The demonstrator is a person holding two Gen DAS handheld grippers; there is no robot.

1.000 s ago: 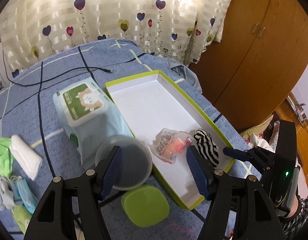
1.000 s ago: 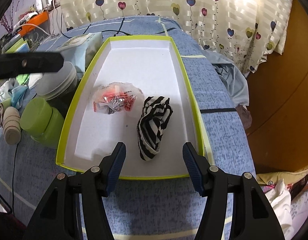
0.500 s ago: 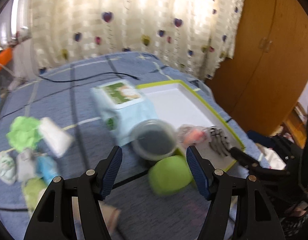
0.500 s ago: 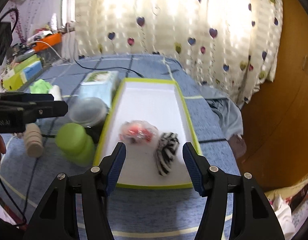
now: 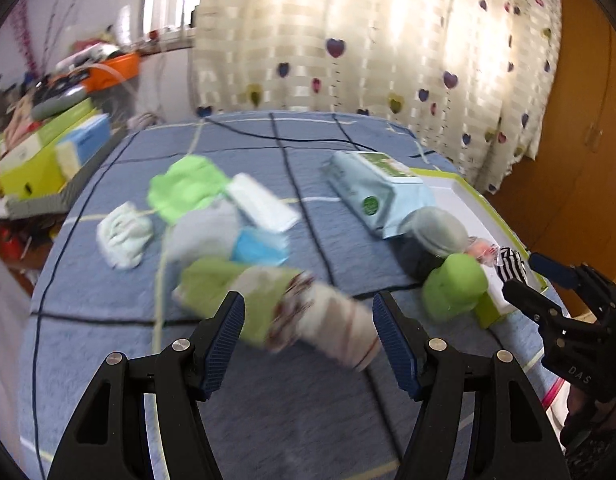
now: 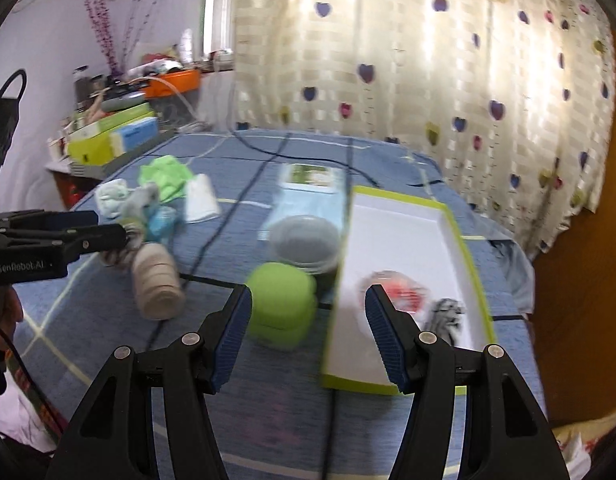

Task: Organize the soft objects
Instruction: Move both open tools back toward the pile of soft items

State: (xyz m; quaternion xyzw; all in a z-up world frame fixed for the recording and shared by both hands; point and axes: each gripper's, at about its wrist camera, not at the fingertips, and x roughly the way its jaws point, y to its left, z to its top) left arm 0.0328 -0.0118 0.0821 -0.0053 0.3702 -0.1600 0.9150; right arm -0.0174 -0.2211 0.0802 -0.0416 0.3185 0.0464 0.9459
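Observation:
A blurred heap of soft things lies on the blue bedspread: a green cloth [image 5: 184, 192], a white folded cloth [image 5: 264, 208], a pale mint bundle [image 5: 124, 232] and a blue piece [image 5: 260, 244]. A beige striped sock roll [image 5: 331, 324] lies nearest, beyond my open, empty left gripper [image 5: 308, 320]. The lime-rimmed white tray [image 6: 467, 260] holds a black-and-white striped sock [image 6: 443, 312] and a pink packet [image 6: 399, 292]. My right gripper [image 6: 308, 312] hovers open and empty before the tray's near left corner. The left gripper [image 6: 104, 228] shows at the right wrist view's left edge, near the sock roll [image 6: 156, 280].
A pack of wipes [image 5: 379, 192], a clear round tub [image 5: 431, 236] and a green lidded jar [image 6: 280, 304] stand between the heap and the tray. A black cable crosses the bed. Boxes crowd a side table at the far left. A wooden wardrobe stands on the right.
The left gripper swung left from the tray to the heap of soft things. The right gripper drew back and up from the tray and turned left. Both jaws kept their width.

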